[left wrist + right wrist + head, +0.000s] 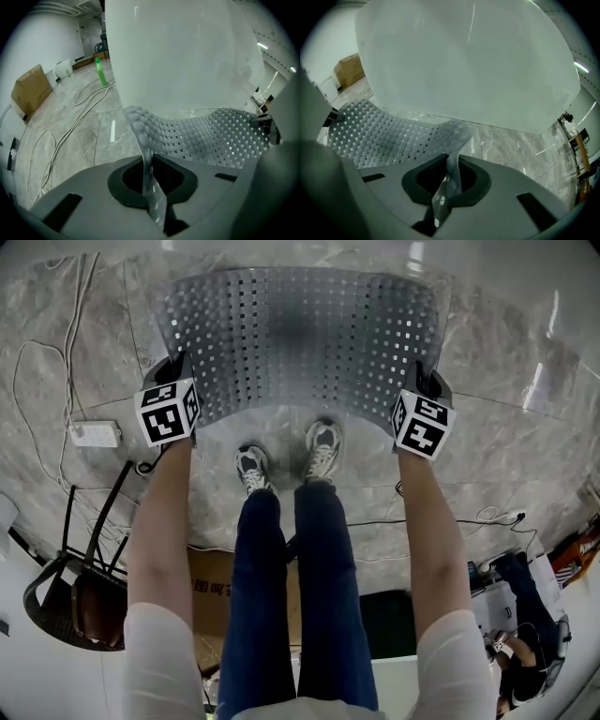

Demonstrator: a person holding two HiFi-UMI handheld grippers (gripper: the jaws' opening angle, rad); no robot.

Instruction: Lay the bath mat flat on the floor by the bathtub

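Observation:
A grey translucent bath mat (298, 338) with rows of small holes hangs spread between my two grippers, above the marble floor in front of the person's shoes. My left gripper (178, 371) is shut on the mat's near left corner, and the mat's edge (149, 176) runs up between its jaws. The right gripper (420, 381) is shut on the near right corner, where the pinched mat edge (449, 176) shows in the right gripper view. The white bathtub (187, 56) rises just beyond the mat, filling both gripper views; its wall (468, 61) curves over the mat.
Cables (37, 381) and a white power strip (94, 434) lie on the floor at left. A dark chair (80, 596) stands at lower left. A green bottle (100, 71) and a cardboard box (31, 89) sit farther off. Equipment and cables (525, 596) crowd the lower right.

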